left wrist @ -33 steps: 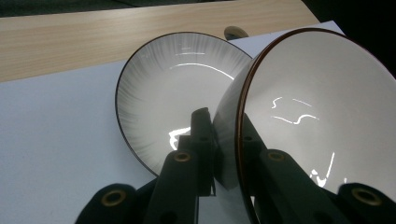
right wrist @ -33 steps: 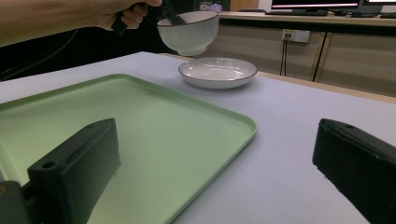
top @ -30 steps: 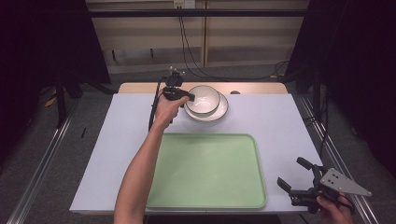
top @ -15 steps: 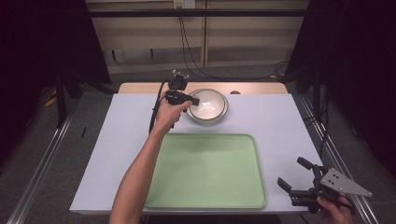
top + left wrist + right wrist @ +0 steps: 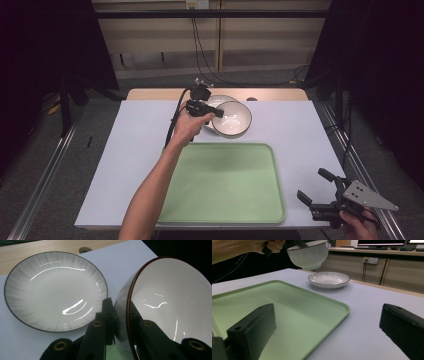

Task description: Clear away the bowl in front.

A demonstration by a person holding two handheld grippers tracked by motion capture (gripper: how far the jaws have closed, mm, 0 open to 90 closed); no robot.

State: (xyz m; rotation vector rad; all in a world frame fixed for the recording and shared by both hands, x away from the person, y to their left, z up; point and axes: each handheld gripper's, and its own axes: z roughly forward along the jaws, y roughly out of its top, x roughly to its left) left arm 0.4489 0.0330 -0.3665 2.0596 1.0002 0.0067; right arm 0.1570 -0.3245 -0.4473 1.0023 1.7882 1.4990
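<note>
High view: left gripper (image 5: 214, 114) pinches the bowl (image 5: 232, 118) rim, lifted beside the plate (image 5: 55, 290); next, lower it onto the tray (image 5: 225, 182); right gripper (image 5: 325, 200) gapes, holding nothing.

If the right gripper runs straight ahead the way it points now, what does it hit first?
Probably the green tray: the right gripper, jaws open, points across it toward the plate beyond. Passing above the tray, the plate comes next; depth is unclear.
</note>
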